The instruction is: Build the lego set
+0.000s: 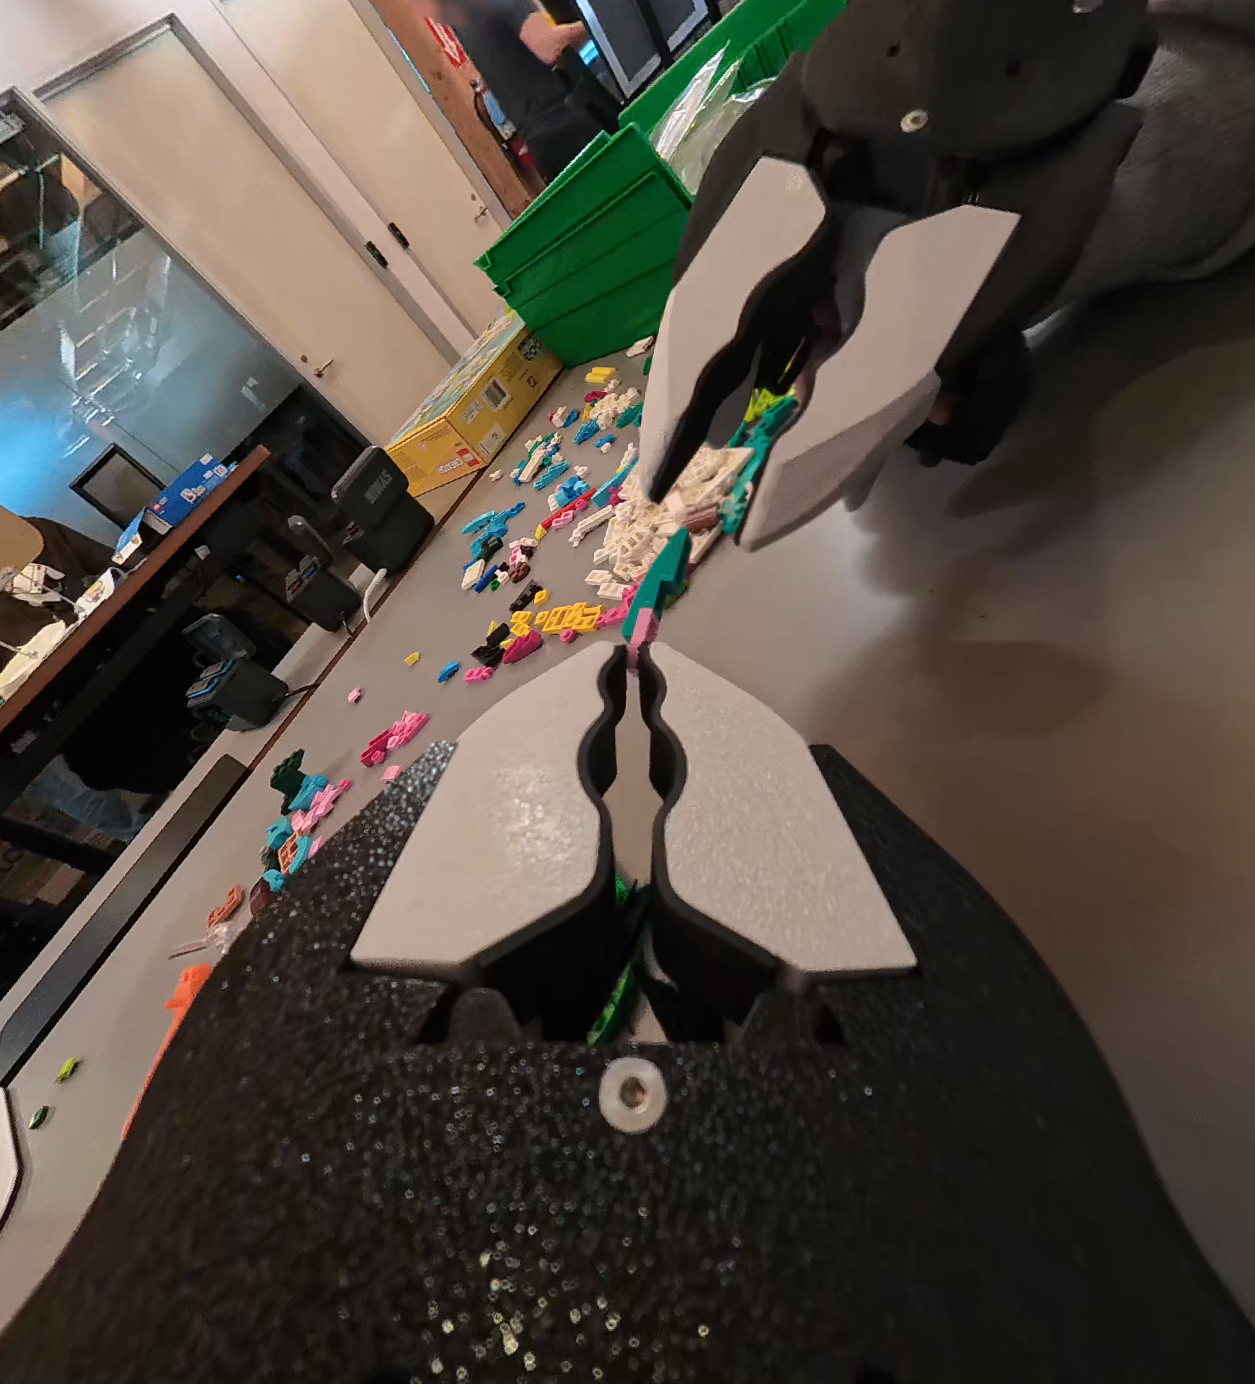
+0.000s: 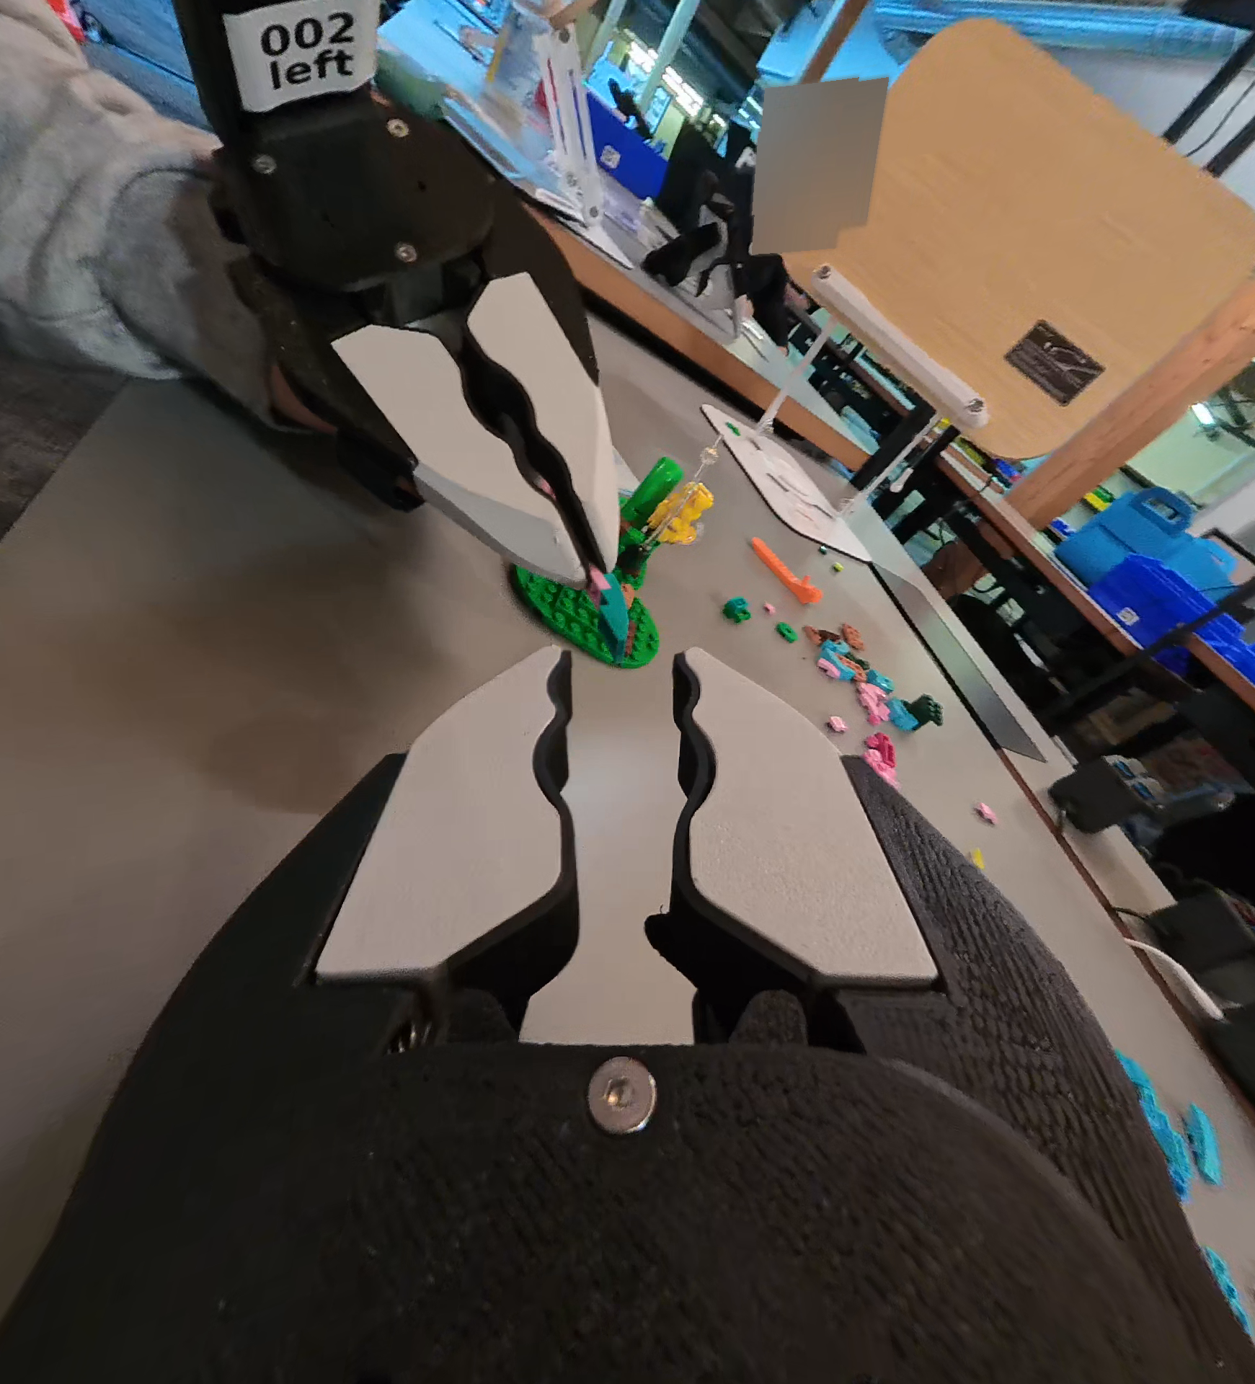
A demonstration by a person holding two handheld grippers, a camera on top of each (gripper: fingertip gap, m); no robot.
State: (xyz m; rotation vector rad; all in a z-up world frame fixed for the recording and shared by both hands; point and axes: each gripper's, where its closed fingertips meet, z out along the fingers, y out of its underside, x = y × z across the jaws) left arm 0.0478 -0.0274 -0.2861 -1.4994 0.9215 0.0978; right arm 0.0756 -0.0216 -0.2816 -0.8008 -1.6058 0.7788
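Note:
My left gripper (image 1: 635,663) is shut on the pink end of a small pink-and-teal brick piece (image 1: 660,592) that sticks out ahead of its fingertips. In the right wrist view this gripper (image 2: 596,571) holds the piece (image 2: 613,610) tilted, just over a round green baseplate (image 2: 572,614) that carries a green cylinder (image 2: 658,479) and a yellow part (image 2: 684,509). My right gripper (image 2: 623,657) is open and empty, its fingertips just short of the baseplate's near edge. In the left wrist view it (image 1: 703,513) hangs open above a pile of white bricks (image 1: 632,532).
Loose coloured bricks (image 1: 549,621) lie scattered over the grey table (image 1: 909,674). Green bins (image 1: 594,247) and a yellow box (image 1: 474,412) stand at the far end. An orange tool (image 2: 785,573), a brick cluster (image 2: 864,674) and a white stand (image 2: 796,479) lie right of the baseplate. Less than 4 cm separates the two grippers' tips.

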